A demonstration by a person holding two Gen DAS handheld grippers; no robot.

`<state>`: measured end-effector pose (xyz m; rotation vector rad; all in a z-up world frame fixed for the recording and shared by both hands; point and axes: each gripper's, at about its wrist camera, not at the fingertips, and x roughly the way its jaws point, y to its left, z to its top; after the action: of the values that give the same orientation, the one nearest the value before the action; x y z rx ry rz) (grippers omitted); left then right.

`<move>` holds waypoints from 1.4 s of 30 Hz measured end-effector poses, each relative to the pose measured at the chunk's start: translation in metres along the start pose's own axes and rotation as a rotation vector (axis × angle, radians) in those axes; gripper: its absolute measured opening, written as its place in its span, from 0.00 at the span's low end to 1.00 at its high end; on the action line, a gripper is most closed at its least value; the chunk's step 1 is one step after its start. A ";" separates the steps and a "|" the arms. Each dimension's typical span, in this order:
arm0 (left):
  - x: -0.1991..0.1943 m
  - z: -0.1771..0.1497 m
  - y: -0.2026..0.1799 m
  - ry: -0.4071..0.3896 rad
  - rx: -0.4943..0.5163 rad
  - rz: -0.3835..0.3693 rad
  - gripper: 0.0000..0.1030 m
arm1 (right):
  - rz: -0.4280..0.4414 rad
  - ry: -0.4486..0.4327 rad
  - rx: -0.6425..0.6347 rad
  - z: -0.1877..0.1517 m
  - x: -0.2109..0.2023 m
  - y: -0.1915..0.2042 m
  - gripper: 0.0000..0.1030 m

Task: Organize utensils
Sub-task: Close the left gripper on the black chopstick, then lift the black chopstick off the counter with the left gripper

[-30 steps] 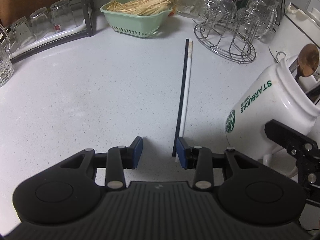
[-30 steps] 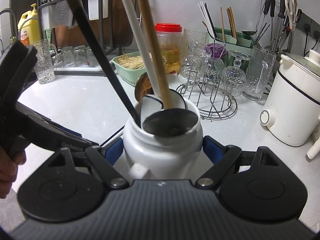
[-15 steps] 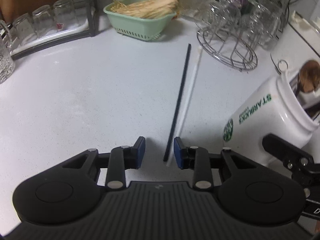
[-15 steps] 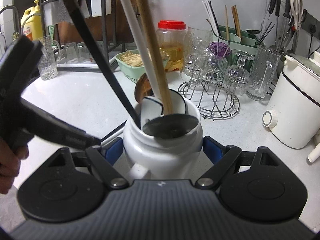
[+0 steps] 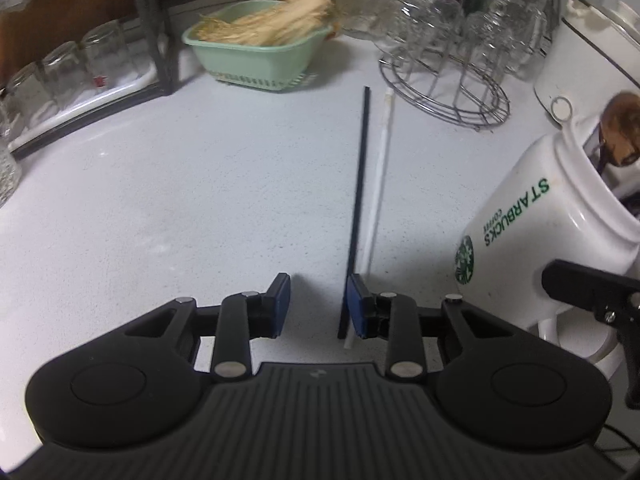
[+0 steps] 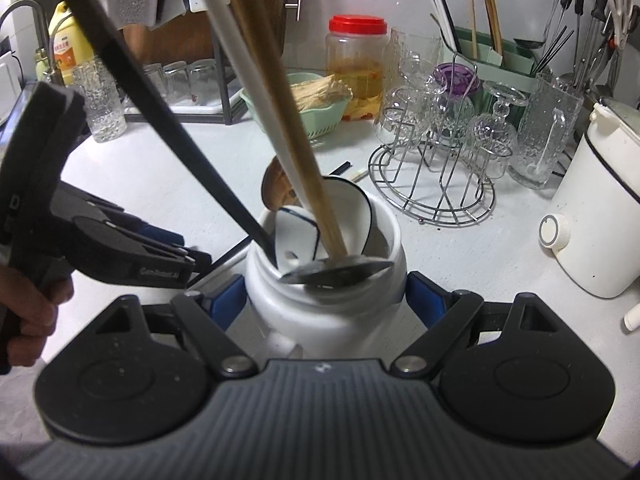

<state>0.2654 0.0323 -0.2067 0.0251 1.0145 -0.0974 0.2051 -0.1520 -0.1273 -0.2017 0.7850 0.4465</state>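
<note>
A black chopstick (image 5: 359,184) and a white chopstick (image 5: 379,176) lie side by side on the pale counter. My left gripper (image 5: 318,306) is open, low over their near ends, which sit against the inner face of its right pad (image 5: 356,306). My right gripper (image 6: 326,300) is shut on a white Starbucks mug (image 6: 324,316), also in the left wrist view (image 5: 532,220), held tilted. The mug holds a black chopstick (image 6: 160,128), a white one (image 6: 256,84), a wooden handle (image 6: 280,92), spoons and a metal ladle bowl (image 6: 340,272).
A green basket of straw-like sticks (image 5: 260,48), a wire rack of glasses (image 5: 452,64), a white cooker (image 6: 600,208), a red-lidded jar (image 6: 356,60), a shelf of upturned glasses (image 5: 72,76) and a green utensil holder (image 6: 496,52) ring the counter's back.
My left gripper has moved forward along the two chopsticks and opened a little wider; the chopstick ends now lie further between its fingers. The right gripper still holds the mug.
</note>
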 end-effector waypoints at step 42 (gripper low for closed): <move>0.019 0.029 0.030 0.003 0.045 0.080 0.04 | 0.137 0.233 0.105 0.020 0.046 -0.043 0.75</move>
<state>0.3027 0.0585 -0.2084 0.1071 1.0126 -0.0468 0.2660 -0.1688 -0.1459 -0.1030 1.0525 0.5155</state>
